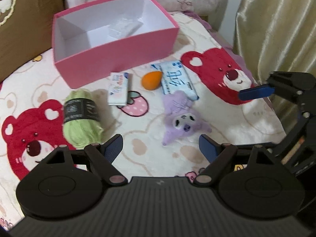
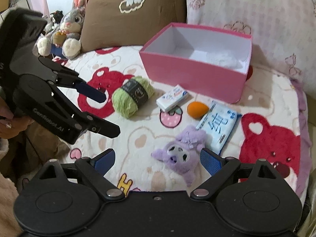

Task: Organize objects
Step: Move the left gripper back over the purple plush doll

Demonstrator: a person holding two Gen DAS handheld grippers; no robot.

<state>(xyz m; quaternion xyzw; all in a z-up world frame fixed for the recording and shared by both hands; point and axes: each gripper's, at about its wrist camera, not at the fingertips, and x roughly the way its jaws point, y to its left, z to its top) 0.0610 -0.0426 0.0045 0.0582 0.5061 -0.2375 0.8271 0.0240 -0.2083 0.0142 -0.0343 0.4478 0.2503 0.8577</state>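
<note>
**Sorting at an early stage: one packet boxed, five items loose on the bed**

Nearest each wrist camera stands that camera's own gripper. Left gripper (image 1: 160,146) has its blue pads spread wide with nothing between them, hovering over the blanket just short of the purple plush toy (image 1: 182,121). Right gripper (image 2: 158,161) is likewise spread and empty; in its view the plush lies close to its right pad, though contact cannot be confirmed. A hand (image 2: 8,121) is visible at the left gripper's handle.

Done so far, judged from the layout: the pink box (image 1: 118,59) stands open at the far side of the bed (image 1: 227,138) and holds what appears to be a single clear-wrapped white packet (image 1: 123,27) on its floor; the rest of the interior is bare.

Left to do: five items lie outside the box on the bear-print blanket. They are the green yarn skein (image 1: 82,116) with its dark band, the small tissue pack (image 1: 118,88), the orange egg-shaped sponge (image 1: 151,80) touching the larger blue tissue pack (image 1: 177,81), and the plush, which overlaps that pack's near corner.

Judgement: most of the task remains. Both grippers are positioned for a pickup; the plush is the likeliest next object, being nearest both.
</note>
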